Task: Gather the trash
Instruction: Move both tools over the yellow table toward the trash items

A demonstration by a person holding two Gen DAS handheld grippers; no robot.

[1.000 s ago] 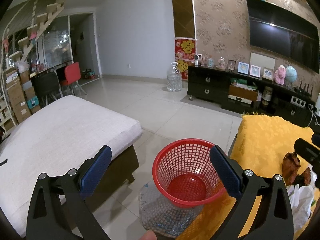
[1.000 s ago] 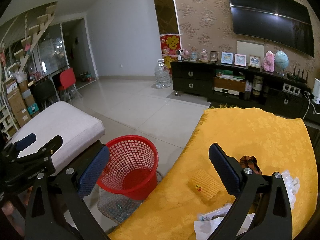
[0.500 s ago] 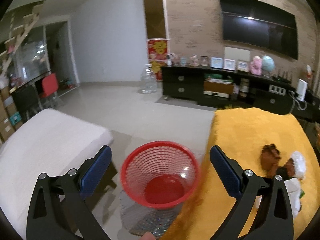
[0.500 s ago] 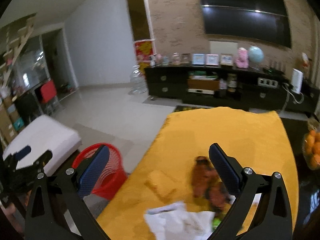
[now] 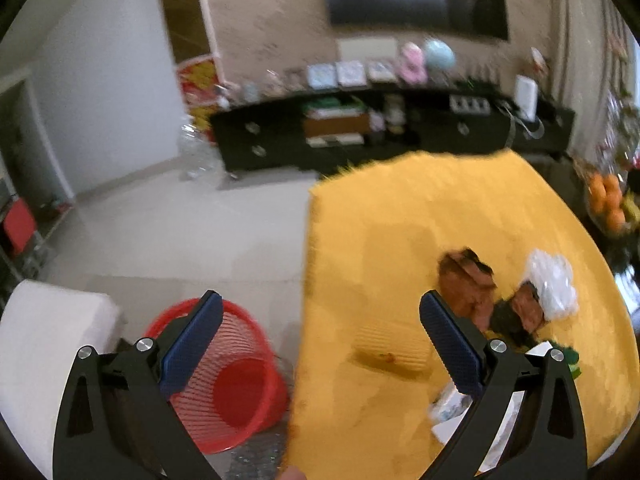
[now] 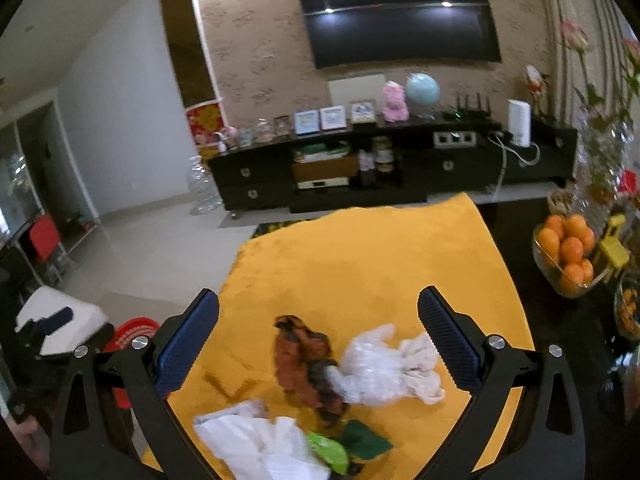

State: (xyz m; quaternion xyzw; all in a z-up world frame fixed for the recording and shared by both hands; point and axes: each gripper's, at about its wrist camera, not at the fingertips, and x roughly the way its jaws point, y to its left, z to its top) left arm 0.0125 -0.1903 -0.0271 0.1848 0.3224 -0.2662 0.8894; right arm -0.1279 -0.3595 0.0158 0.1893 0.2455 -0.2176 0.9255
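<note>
**Both grippers spread wide, empty, over trash on yellow cloth**

Right gripper (image 6: 318, 336): jaws wide apart, nothing between the blue pads (image 6: 188, 344). Poised above the trash heap, not touching it. Directly ahead between the fingers: brown crumpled wrapper (image 6: 302, 356), touching a clear crumpled plastic bag (image 6: 370, 368), with a cream tissue wad (image 6: 422, 364) against the bag's right side. Nearer the camera: white paper sheets (image 6: 256, 440), a bright green scrap (image 6: 330, 450) and a dark green leaf (image 6: 366, 442), all close together. A flat yellow ribbed piece (image 6: 230, 384) just left of the wrapper, blurred.

Left gripper (image 5: 320, 338): jaws likewise wide apart, holding nothing. Straddles the left edge of the yellow tablecloth (image 5: 420, 232). Left finger over the red mesh basket (image 5: 236, 384), which sits on the floor just beside the table edge; basket interior looks bare, though partly hidden by the finger. Right finger over the cloth, near the ribbed piece (image 5: 390, 346). Same wrapper (image 5: 468, 280) and plastic bag (image 5: 554, 284) farther right; view smeared with motion.

Beyond: white cushioned seat (image 5: 36, 344) left of the basket; pale tiled floor (image 5: 180, 232); black TV cabinet (image 6: 360, 168) against the far wall, television (image 6: 400, 16) above it; glass bowl of oranges (image 6: 568, 252) right of the cloth.
</note>
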